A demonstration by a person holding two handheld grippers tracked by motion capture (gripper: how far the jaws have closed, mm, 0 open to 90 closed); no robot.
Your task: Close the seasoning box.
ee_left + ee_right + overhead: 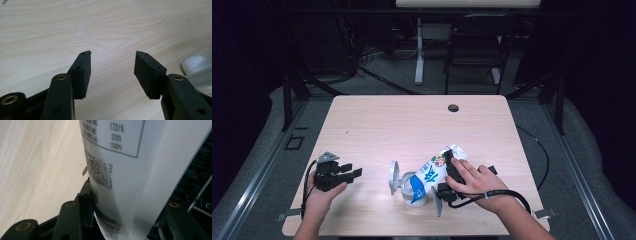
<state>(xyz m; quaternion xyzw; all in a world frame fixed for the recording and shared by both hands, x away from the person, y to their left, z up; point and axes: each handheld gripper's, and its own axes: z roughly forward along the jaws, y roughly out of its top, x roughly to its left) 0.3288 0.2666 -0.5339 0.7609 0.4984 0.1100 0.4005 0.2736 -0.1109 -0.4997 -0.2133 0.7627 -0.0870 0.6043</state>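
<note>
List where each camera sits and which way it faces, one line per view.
High view: above the person's side, looking forward and down on the table; both hands show, left gripper empty, right gripper on the carton.
Left gripper view: rides the left gripper, looking along open jaws at bare table.
Right gripper view: rides the right gripper, jaws clamping the carton.
Shared: high and right gripper views both show the carton.

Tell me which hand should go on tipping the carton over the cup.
Right. The right gripper already clamps the white printed milk carton, tilted over the pale cup. The left gripper rests open on the light wooden table, apart.
</note>
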